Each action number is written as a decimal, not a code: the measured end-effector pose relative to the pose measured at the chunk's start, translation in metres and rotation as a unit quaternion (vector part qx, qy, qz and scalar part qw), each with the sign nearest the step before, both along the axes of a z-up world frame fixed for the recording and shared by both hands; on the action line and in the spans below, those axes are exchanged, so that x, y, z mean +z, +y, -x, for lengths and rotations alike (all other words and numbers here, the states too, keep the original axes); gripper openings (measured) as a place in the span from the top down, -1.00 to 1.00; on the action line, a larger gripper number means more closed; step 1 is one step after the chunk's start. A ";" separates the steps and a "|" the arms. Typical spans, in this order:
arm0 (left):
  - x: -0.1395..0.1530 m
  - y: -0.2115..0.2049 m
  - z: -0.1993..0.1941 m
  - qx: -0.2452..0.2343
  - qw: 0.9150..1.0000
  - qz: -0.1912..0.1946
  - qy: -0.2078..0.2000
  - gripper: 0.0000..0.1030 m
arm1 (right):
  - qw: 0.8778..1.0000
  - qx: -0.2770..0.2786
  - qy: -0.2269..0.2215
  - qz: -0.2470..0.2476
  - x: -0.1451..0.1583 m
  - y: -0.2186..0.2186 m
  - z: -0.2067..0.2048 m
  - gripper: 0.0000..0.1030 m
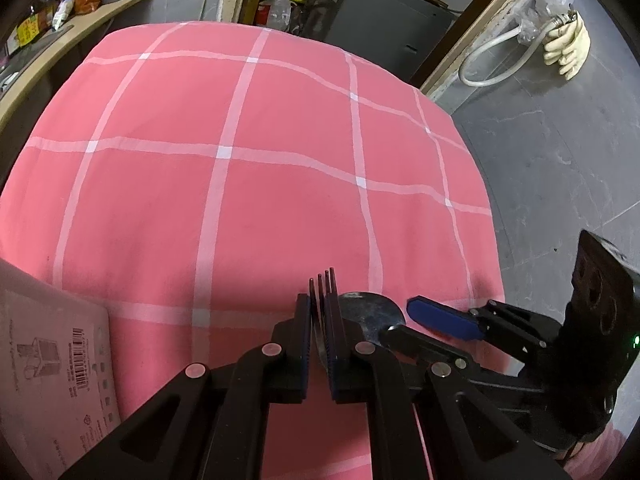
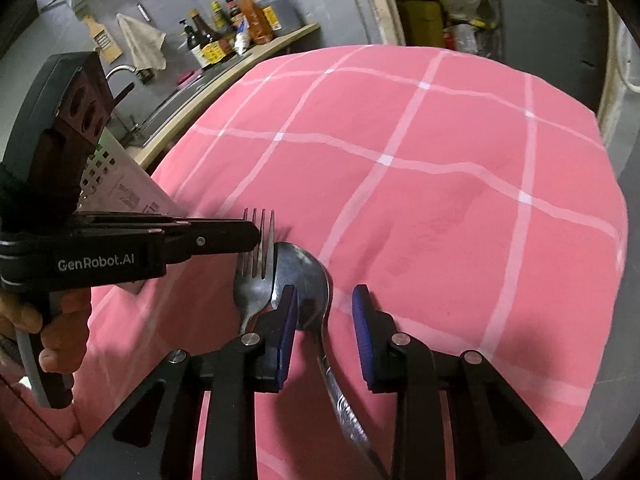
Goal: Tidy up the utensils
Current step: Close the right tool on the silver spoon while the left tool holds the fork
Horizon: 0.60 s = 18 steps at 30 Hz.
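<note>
Pink checked cloth covers the surface [image 1: 240,200], grey floor beyond. Left tongs [image 1: 319,316] pinch a fork [image 2: 256,276]; right tongs [image 2: 326,320] stand spread astride a spoon [image 2: 308,276] lying beside it. Only the right view shows sauce bottles [image 2: 228,28] far left; only the left, a hose [image 1: 492,64].

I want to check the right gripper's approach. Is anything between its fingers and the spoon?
Nothing visible blocks it. The right gripper straddles the spoon at its neck, pads not yet touching. The fork, clamped in the left gripper, lies close beside the spoon's bowl.
</note>
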<state>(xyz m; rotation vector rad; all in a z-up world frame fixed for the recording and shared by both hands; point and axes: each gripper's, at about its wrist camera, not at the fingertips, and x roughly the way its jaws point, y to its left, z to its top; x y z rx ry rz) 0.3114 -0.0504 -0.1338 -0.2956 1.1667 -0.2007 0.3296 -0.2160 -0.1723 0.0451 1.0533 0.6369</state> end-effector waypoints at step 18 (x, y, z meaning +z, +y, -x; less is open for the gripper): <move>-0.001 -0.003 -0.002 -0.001 1.000 -0.001 0.000 0.86 | 0.996 0.081 0.043 -0.012 -0.002 0.004 -0.021 0.84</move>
